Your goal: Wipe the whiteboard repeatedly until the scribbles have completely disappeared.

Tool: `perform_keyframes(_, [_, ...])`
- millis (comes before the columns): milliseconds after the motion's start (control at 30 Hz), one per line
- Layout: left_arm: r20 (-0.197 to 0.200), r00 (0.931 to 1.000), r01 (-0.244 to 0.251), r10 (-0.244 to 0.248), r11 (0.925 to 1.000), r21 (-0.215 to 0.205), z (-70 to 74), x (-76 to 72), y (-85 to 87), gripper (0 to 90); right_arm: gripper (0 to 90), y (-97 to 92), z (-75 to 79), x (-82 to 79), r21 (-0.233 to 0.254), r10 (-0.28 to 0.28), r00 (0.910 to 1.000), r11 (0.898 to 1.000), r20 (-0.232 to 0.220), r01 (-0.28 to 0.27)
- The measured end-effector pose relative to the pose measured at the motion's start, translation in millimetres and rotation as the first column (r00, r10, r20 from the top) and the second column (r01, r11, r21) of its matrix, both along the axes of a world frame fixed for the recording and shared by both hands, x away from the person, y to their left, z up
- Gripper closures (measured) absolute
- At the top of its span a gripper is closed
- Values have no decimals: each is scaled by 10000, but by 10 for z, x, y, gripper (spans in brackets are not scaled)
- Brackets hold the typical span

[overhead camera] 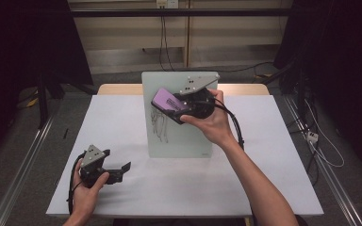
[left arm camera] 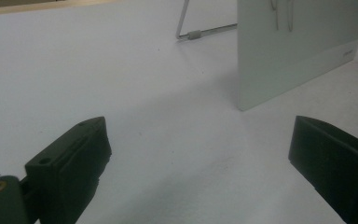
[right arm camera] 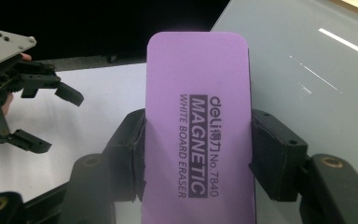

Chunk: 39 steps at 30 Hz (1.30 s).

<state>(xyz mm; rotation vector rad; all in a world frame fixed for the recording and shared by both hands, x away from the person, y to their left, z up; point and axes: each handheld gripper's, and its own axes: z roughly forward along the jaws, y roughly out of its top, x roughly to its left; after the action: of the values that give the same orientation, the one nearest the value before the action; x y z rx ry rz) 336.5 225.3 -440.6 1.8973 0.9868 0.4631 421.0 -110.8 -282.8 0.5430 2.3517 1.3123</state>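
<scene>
A small whiteboard (overhead camera: 179, 127) stands upright on a wire stand mid-table, with dark pen marks (overhead camera: 159, 126) on its left part. My right gripper (overhead camera: 166, 104) is raised in front of the board's upper half, shut on a purple whiteboard eraser (right arm camera: 198, 126) printed "MAGNETIC WHITE BOARD ERASER". The jaws clamp the eraser's long sides. My left gripper (overhead camera: 122, 168) rests low near the table's front left, open, with nothing between its jaws; in its own view (left arm camera: 200, 154) the board's lower corner (left arm camera: 293, 56) lies ahead to the right.
A white sheet (overhead camera: 122, 188) covers the table. The board's wire stand (left arm camera: 191, 32) reaches back behind it. Cables trail on the floor at the right (overhead camera: 320, 141).
</scene>
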Motion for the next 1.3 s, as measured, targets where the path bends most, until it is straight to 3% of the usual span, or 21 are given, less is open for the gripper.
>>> perform_keyframes(633, [-51,10000,-2,2,10000,-3,-1,3,12,50,418,109,183,178,-277,-377,9979,9988,531,392])
perform_keyframes(1067, [-51,10000,26,-26,10000,7,1,-2,12,50,420,192,102,165,-844,-429,9971,9953,633,482])
perform_keyframes(1300, [-45,10000,7,-7,10000,-19,-3,0,6,50,420,234,-18,129,-1003,-291,9986,9944,450,335])
